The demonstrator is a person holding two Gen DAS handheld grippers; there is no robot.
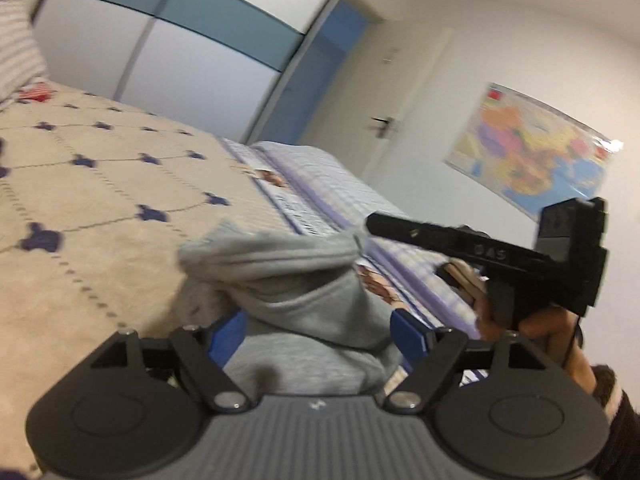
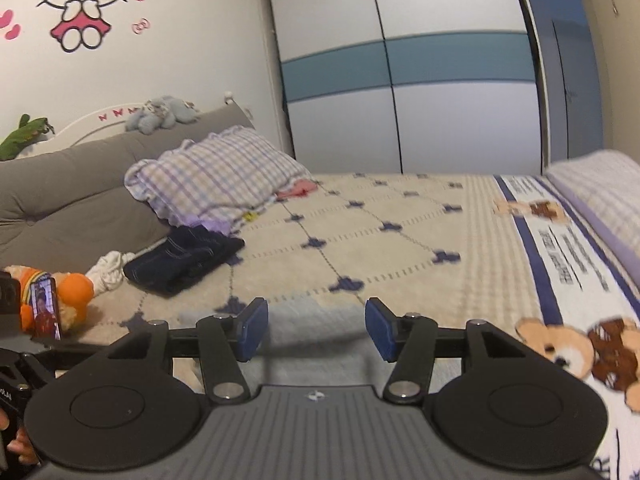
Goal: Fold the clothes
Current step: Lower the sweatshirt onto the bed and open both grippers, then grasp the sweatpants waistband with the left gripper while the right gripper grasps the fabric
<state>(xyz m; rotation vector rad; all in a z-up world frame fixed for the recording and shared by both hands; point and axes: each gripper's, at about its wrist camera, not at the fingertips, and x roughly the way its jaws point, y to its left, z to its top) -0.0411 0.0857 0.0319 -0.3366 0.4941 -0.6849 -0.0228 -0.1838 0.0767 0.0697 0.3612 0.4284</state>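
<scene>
- While the grey garment is bunched between the left tongs, it reads as only partly folded: its top edge rolls over in a thick hump and no flat, squared shape shows yet.
- From the right wrist view, a pale stretch of cloth lies flat just ahead of and under the right tongs; whether it is the same garment I cannot tell.
- Left tongs: spread wide, the blue pads standing at either side of the cloth and not visibly pressing it, so I judge it released, not pinched.
- Right tongs: spread about halfway, nothing between the pads.
- Both tongs point slightly downward over the bed; in the left view the right tongs sit just right of the garment, held by a hand.
- Beyond the right tongs to the left lie dark jeans, apparently folded, and a white item, still crumpled.
</scene>
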